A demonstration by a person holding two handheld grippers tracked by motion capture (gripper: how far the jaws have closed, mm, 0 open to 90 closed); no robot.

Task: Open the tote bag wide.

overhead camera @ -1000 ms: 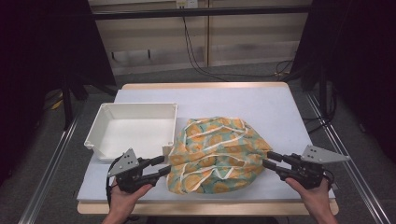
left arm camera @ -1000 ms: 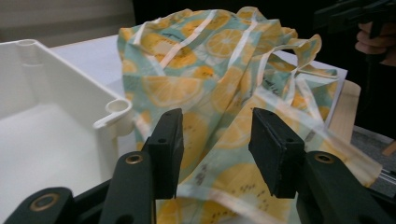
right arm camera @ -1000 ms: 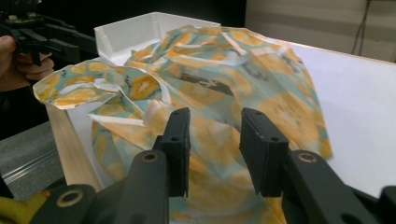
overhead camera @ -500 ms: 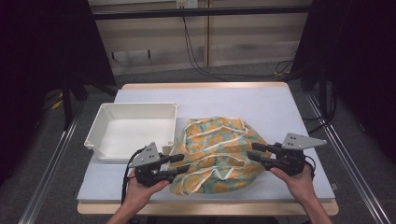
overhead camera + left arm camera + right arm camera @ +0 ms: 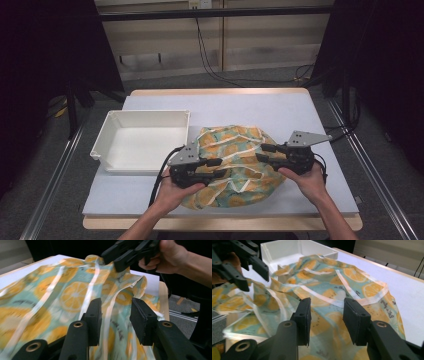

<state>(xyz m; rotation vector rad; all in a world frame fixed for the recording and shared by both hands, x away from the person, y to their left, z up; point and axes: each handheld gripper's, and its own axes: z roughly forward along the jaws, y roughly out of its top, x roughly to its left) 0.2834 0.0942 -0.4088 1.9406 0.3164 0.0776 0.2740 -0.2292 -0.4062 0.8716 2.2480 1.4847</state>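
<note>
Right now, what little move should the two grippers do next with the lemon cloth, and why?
Probably lower both and close on a fold. The left gripper and right gripper stand open over the crumpled lemon cloth, facing each other, with no cloth pinched between either pair of jaws. The white bin sits beside it.

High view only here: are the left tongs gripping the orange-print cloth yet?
Observer: No. In the left gripper view the left tongs stand gapped; the cloth shows in the gap, but the pads are not pressing it. They have just been closing.
Operator: Right tongs?
Observer: In the right gripper view the right tongs are gapped too, over a white strap on the cloth, with nothing pinched. They have just been opening.
</note>
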